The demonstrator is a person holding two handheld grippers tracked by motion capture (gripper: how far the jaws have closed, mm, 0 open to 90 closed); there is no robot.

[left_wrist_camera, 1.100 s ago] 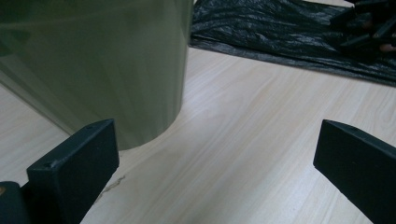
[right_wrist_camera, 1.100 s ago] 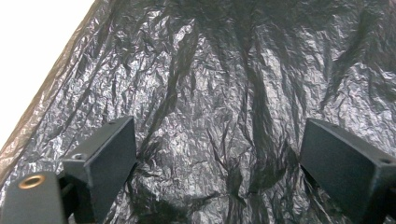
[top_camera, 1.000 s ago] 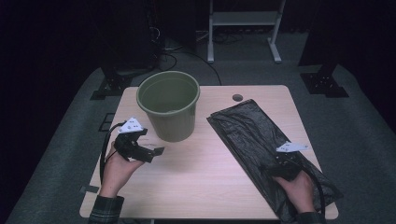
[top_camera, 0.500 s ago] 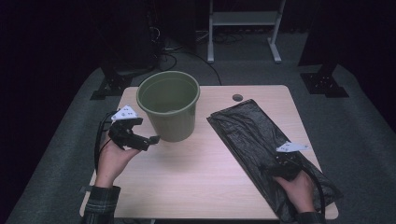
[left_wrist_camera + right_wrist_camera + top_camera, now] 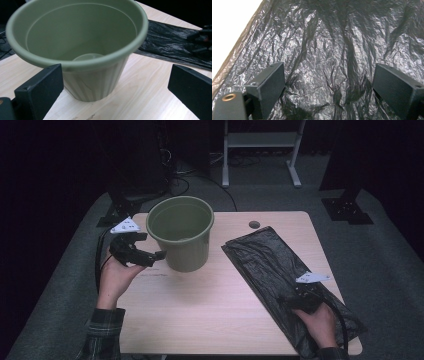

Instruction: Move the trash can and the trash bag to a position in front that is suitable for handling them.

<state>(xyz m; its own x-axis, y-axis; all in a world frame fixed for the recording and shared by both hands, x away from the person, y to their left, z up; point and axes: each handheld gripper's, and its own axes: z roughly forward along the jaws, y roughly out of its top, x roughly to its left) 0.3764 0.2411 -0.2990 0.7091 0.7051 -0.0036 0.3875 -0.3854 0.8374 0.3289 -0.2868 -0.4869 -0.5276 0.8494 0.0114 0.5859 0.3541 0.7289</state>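
1. The left tool (image 5: 150, 256) hung just left of the green bucket (image 5: 181, 240), lifted off the surface (image 5: 215, 315), with its jaws spread wide and nothing between them.
2. In the left gripper view, the bucket (image 5: 82, 47) stood upright ahead of the 2 black jaws, its rim near the left jaw but apart from it.
3. The bucket sat on the far left part of the surface, its mouth facing up and its inside bare.
4. The black plastic bag (image 5: 285, 280) lay flat and crumpled along the right side of the surface, well apart from the bucket.
5. The right tool (image 5: 295, 299) rested low over the near end of the bag, held by the right hand (image 5: 320, 325).
6. In the right gripper view, its 2 jaws stood wide apart over the wrinkled bag (image 5: 332, 57), gripping nothing.
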